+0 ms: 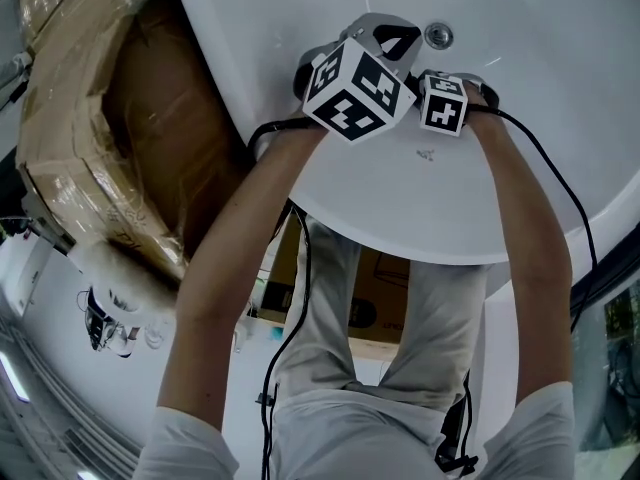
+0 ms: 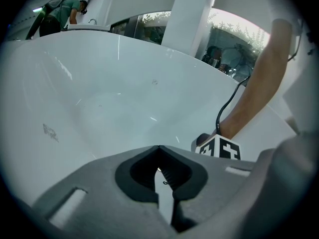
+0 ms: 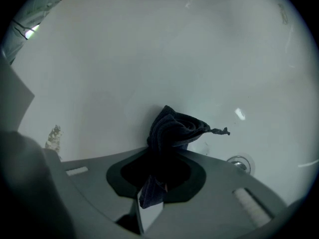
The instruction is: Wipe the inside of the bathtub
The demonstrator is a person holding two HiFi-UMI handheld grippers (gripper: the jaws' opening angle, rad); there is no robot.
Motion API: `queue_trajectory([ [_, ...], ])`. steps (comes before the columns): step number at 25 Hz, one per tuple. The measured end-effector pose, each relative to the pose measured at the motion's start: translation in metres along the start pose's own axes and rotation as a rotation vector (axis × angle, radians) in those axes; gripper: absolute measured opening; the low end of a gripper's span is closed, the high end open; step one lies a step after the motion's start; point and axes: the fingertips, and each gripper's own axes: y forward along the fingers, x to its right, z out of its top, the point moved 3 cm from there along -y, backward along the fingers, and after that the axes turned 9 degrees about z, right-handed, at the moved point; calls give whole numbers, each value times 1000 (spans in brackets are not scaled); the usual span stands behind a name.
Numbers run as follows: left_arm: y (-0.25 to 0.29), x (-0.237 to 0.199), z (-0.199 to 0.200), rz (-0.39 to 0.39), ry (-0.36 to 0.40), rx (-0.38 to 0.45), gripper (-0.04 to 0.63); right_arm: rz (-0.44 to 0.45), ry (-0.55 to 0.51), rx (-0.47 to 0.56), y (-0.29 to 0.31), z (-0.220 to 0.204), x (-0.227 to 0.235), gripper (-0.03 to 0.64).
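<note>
A white glossy bathtub (image 1: 530,98) fills the upper right of the head view, and both bare forearms reach over its rim into the basin. The right tongs (image 3: 162,158) are clamped on a dark blue crumpled cloth (image 3: 174,128). The cloth bunches up above the tips in the middle of the right gripper view, and one corner of it hangs down between the jaws. The bunched end lies against or just off the tub's white inner wall; which, I cannot tell. A round metal drain (image 3: 239,163) sits just right of the cloth in the lower right of that frame. A small greyish smudge (image 3: 53,135) marks the tub wall at the left edge.

The left tongs (image 2: 159,151) are together at the tips with only a thin slit lower down, and they hold nothing. They point into the bare basin, where another faint grey mark (image 2: 50,131) shows at the left of the left gripper view. The right gripper's black-and-white marker cube (image 2: 220,149) shows just right of centre there, with a black cable (image 2: 225,108) running up along the forearm.

In the head view the two grippers sit close together just below the drain. A brown cardboard box wrapped in clear plastic (image 1: 80,118) stands beside the tub at the left of the frame.
</note>
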Motion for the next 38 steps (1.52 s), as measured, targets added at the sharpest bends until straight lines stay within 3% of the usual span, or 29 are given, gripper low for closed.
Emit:
queue_trajectory([
  [10, 0, 5, 0, -6, 28, 4, -2, 55, -50, 13, -13, 11, -32, 60],
  [19, 0, 4, 1, -8, 6, 12, -2, 95, -60, 61, -32, 21, -78, 60],
  [24, 1, 9, 1, -18, 43, 8, -2, 115, -86, 68, -45, 30, -102, 60],
  [38, 1, 13, 2, -31, 55, 21, -2, 157, -156, 184, -90, 76, -179, 59],
])
